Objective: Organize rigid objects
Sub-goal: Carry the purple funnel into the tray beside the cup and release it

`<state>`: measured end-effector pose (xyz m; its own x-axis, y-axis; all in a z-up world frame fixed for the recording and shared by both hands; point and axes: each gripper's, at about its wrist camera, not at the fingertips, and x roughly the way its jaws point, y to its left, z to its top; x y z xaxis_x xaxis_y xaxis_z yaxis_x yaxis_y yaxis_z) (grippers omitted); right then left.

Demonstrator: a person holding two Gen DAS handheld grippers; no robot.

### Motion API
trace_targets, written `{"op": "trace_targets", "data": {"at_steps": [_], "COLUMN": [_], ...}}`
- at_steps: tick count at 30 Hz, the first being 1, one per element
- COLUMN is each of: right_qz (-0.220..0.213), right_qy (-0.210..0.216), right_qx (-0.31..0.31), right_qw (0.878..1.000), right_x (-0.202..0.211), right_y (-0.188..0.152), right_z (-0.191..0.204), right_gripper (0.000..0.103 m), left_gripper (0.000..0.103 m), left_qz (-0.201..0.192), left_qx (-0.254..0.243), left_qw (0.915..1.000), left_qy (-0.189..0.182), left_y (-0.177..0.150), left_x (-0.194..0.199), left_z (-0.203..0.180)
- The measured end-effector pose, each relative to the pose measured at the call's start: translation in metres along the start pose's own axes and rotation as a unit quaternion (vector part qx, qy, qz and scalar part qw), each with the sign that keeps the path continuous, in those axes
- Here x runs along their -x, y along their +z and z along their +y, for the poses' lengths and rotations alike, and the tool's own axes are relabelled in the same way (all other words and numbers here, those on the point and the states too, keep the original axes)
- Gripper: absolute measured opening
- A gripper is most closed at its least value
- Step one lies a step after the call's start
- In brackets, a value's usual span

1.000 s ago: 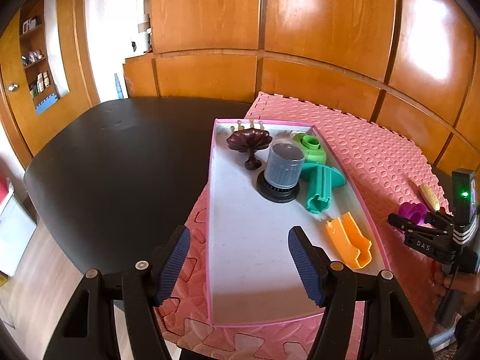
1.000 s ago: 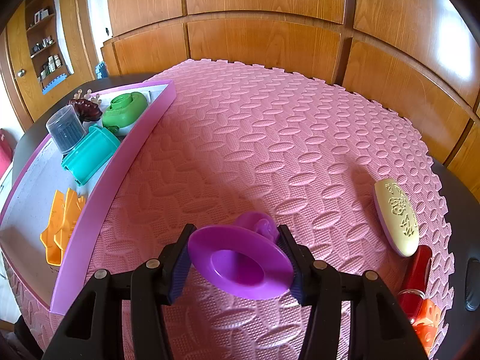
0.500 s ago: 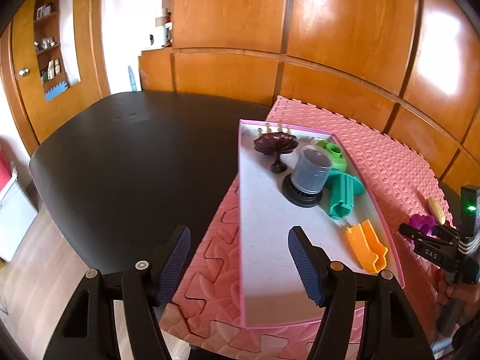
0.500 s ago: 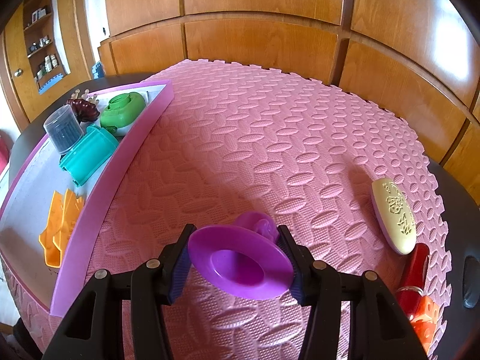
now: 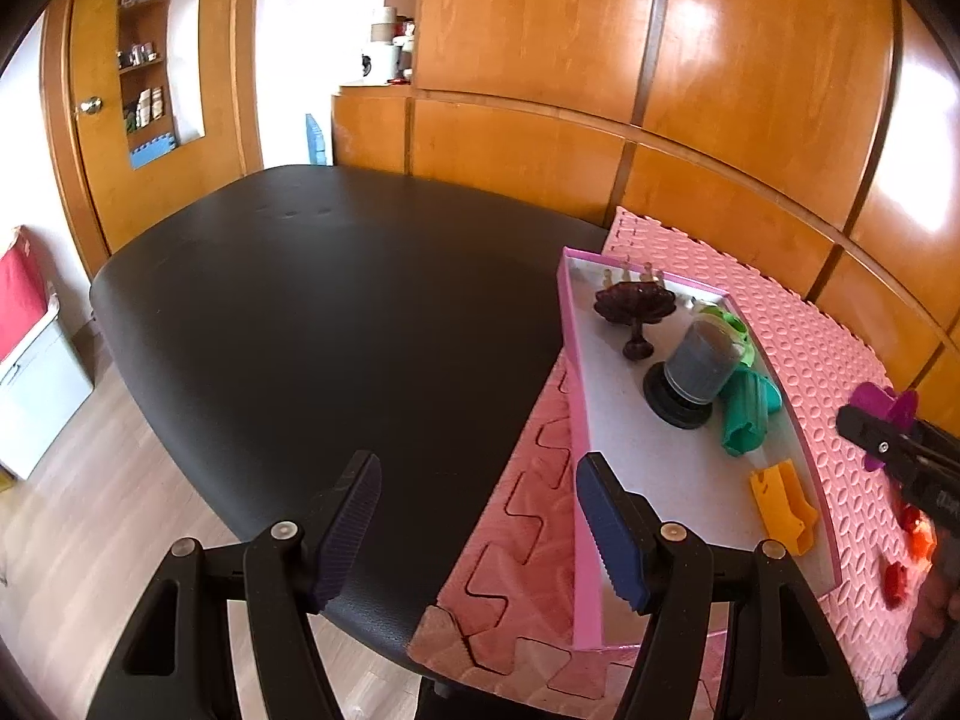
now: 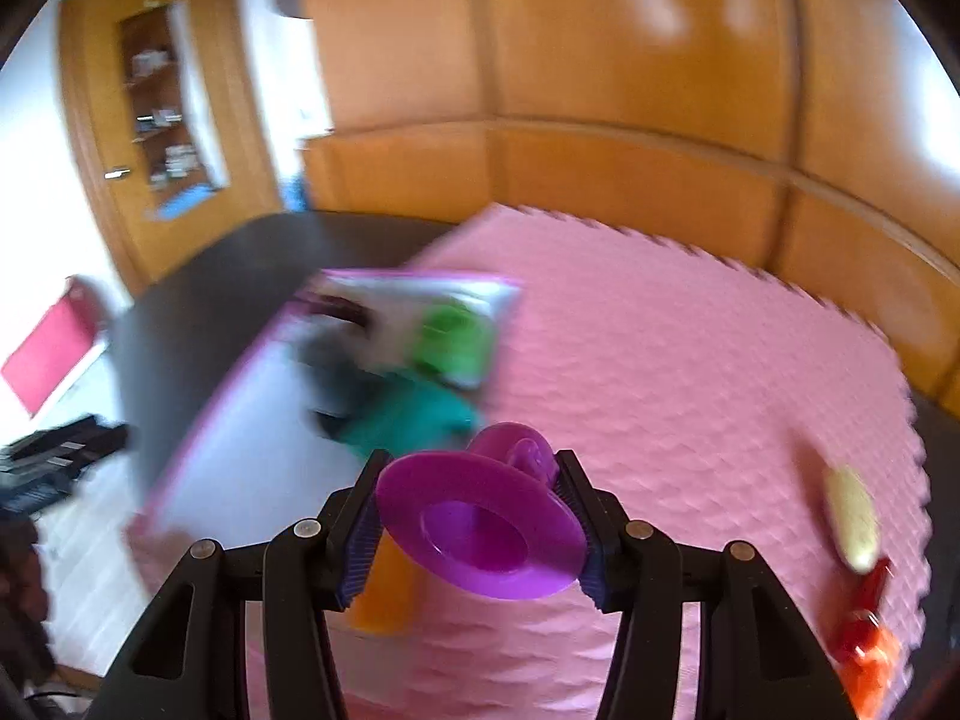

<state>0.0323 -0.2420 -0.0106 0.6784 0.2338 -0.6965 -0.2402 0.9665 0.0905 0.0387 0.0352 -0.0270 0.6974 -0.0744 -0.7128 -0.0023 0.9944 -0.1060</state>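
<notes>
A purple funnel-shaped piece (image 6: 480, 525) is clamped between the fingers of the right gripper (image 6: 474, 531) and held above the pink foam mat (image 6: 690, 372). Just to its left, the pink-rimmed tray (image 5: 577, 444) is seen holding what appear, through blur, to be a grey cup (image 5: 699, 365), a teal piece (image 5: 747, 417) and an orange piece (image 5: 783, 504). The left gripper (image 5: 480, 531) is held with fingers apart over the black counter (image 5: 336, 324).

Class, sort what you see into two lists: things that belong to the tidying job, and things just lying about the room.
Job: purple piece in right gripper; pink tray; orange piece; teal piece; grey cup; cream oval.

Lying about: black table; wall shelves; red box.
</notes>
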Motion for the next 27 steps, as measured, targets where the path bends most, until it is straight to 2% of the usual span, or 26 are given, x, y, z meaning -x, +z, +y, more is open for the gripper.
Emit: {"op": "trace_targets", "data": {"at_steps": [2,6,8,11,17,27], "right_qz": [0.009,0.048,0.065,0.056,0.070,0.068], "right_qy": [0.027,0.043,0.033,0.009,0.016,0.021], "right_qx": [0.026,0.065,0.071,0.072,0.048,0.025], "right_qw": [0.999,0.996,0.995,0.996,0.996,0.997], "right_x": [-0.011,-0.047,-0.071,-0.088,-0.096,-0.080], "right_y": [0.007,0.007,0.010,0.018,0.032,0.018], "right_z": [0.023,0.056,0.058,0.054,0.044,0.045], "right_gripper": [0.054,0.054,0.054,0.054,0.060,0.061], "left_gripper": [0.068,0.068,0.068,0.068,0.068,0.068], "left_qz": [-0.001,0.002,0.007,0.010,0.011,0.006], "left_qx": [0.004,0.010,0.012,0.012,0.011,0.009], "left_qw": [1.0000,0.9999,0.9999,0.9999,0.9998,0.9999], "left_qy": [0.000,-0.001,-0.002,-0.005,-0.009,-0.010], "left_y": [0.000,-0.001,-0.002,-0.003,-0.004,-0.004], "left_x": [0.000,-0.001,-0.004,-0.005,-0.007,-0.002], "left_z": [0.004,0.009,0.011,0.011,0.008,0.005]}}
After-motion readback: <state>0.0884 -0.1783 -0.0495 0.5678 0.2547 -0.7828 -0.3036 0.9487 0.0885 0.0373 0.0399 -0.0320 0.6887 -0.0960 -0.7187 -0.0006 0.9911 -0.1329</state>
